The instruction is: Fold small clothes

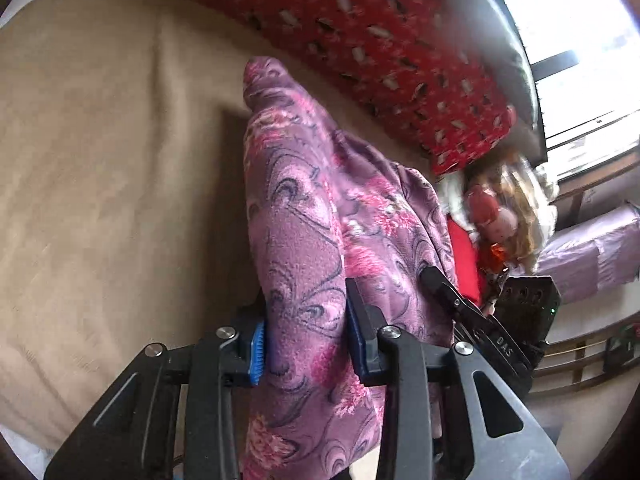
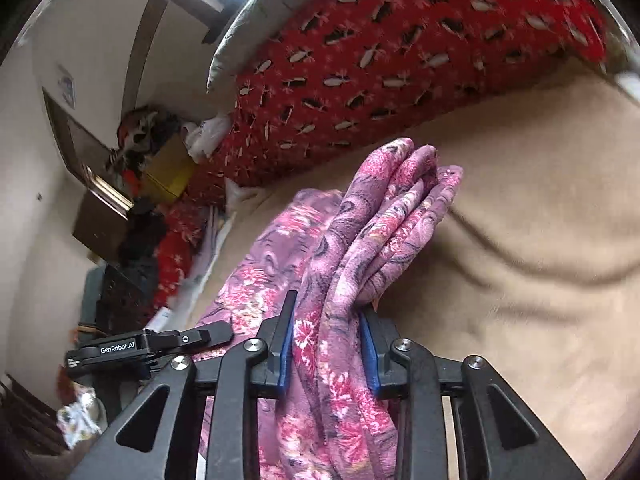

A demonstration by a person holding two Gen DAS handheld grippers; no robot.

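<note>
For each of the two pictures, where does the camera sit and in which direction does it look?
Left wrist view: sits on the left tool, looks down along its fingers at the purple floral fleece garment clamped between them; the right tool shows beside it.
Right wrist view: sits on the right tool, which grips the same bunched garment; the left tool shows.
Shared: garment, beige blanket, red patterned pillow.

Home, looks like a bedroom. Work surface is a bed under a tan blanket [image 1: 100, 168]. Big red patterned pillow [image 2: 400, 60] along its far edge. Bright window [image 1: 580, 60] beyond the pillow. Clutter off the bed's corner: a doll with long hair [image 1: 504, 216], a yellow box [image 2: 168, 172], loose clothes. Plain cream wall [image 2: 36, 160] with a framed panel.
</note>
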